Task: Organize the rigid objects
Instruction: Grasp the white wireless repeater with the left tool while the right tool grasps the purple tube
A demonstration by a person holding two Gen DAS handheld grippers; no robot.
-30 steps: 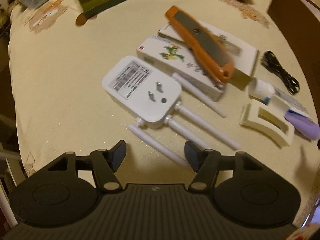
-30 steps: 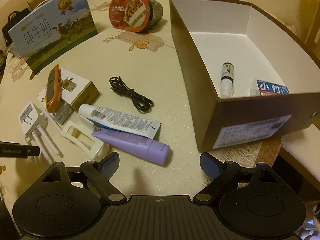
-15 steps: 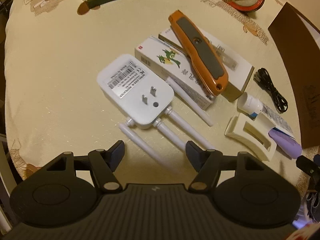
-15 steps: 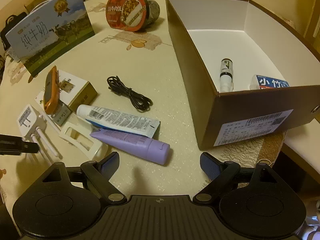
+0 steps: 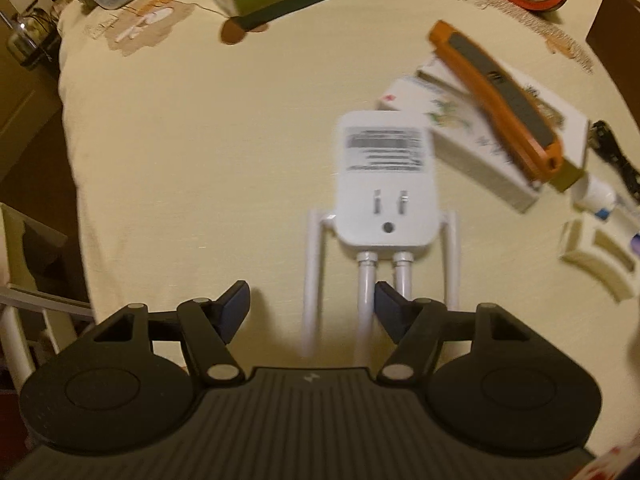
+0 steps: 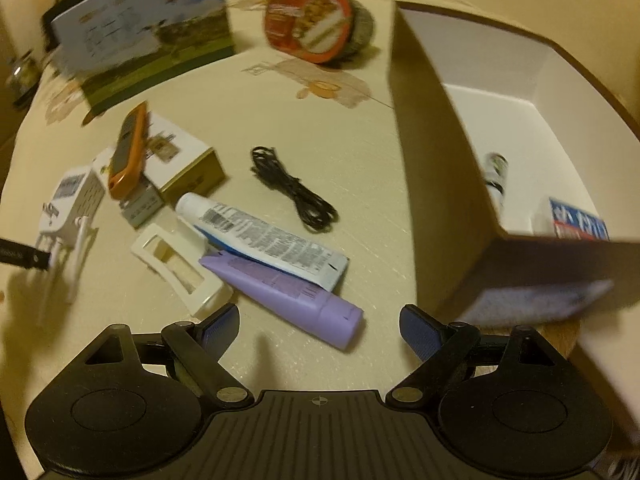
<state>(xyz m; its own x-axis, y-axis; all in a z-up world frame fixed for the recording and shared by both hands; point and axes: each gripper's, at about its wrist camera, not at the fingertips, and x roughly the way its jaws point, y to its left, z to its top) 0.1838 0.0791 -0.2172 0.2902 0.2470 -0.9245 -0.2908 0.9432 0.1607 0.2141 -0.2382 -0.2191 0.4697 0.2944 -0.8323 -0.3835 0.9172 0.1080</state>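
Left gripper [image 5: 312,304], spread, now faces the extender [image 5: 386,184] squarely; its antennas point to 6 o'clock. Right gripper [image 6: 320,330], spread, has closed on the tubes [image 6: 280,276].

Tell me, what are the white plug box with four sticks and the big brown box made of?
White plug box with four sticks: likely hard plastic, smooth and faintly glossy, with two metal-looking prongs. Big brown box: probably cardboard, matte, thin flat walls, white inside.

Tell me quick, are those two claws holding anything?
Left gripper: open, empty, over the white plug-in extender's antennas.
Right gripper: open, empty, above the purple tube.
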